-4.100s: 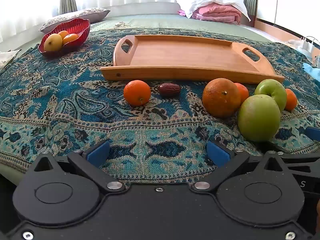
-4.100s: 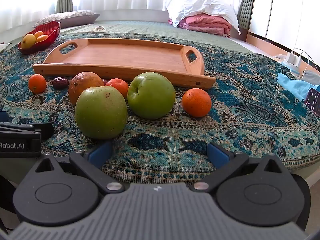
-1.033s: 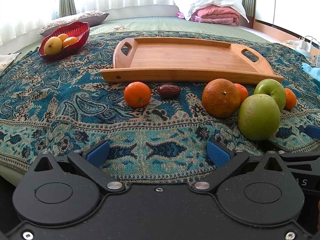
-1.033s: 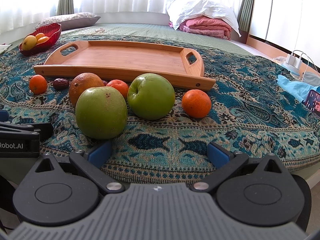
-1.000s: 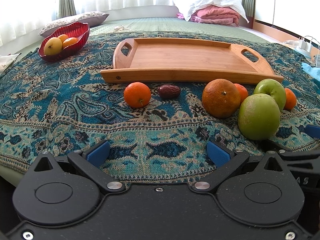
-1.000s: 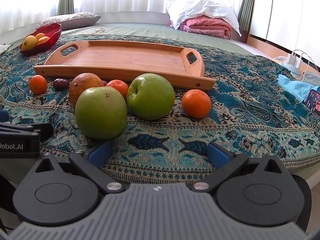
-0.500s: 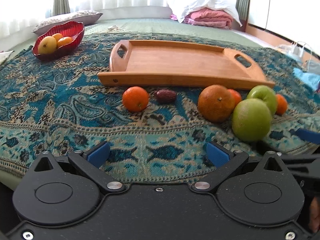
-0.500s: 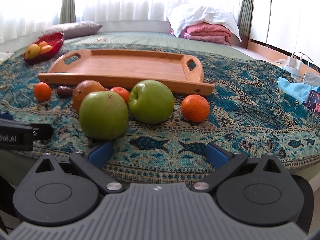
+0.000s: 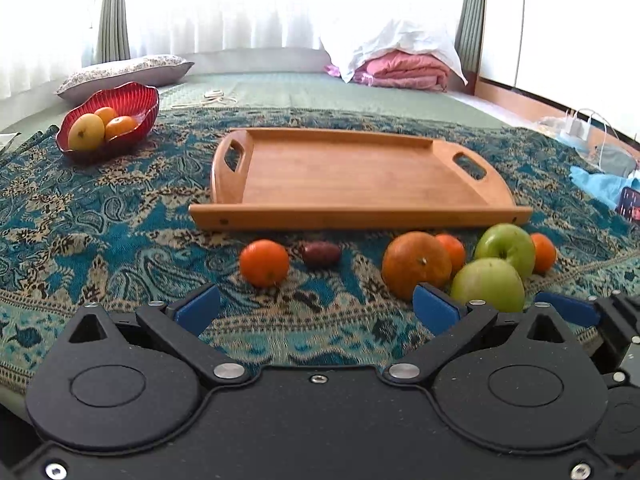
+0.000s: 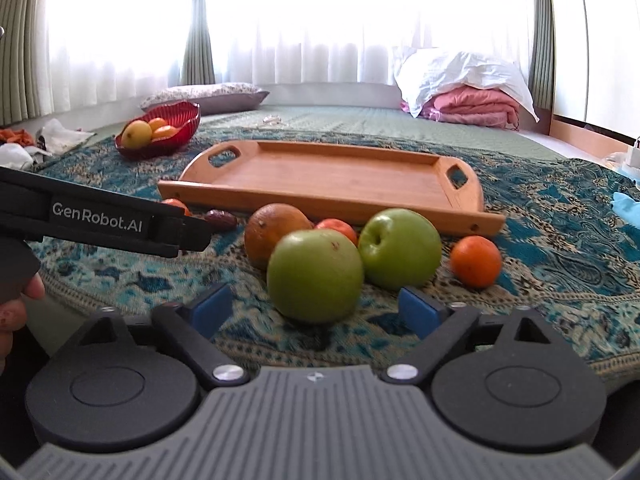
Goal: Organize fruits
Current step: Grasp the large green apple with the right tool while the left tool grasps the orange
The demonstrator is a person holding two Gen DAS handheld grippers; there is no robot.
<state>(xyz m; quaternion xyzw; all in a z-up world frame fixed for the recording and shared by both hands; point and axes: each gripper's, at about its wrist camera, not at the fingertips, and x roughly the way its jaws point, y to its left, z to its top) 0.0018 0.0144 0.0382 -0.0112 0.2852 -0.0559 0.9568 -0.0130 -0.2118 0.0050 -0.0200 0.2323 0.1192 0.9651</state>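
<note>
Red bowl (image 9: 120, 120) far left, apart; the left gripper (image 9: 316, 308) hangs spread and empty, the mandarin (image 9: 265, 263) just ahead; the near green apple (image 10: 315, 275) sits squarely before the right gripper (image 10: 314, 312) — jaws just been narrowing, not touching it — the wooden tray (image 10: 332, 176) behind.

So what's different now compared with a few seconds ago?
Right gripper has swung toward the nearest green apple, its jaws just closing slightly, not touching it. Left gripper rose a little, open. Fruit and wooden tray haven't moved; nothing was picked up.
</note>
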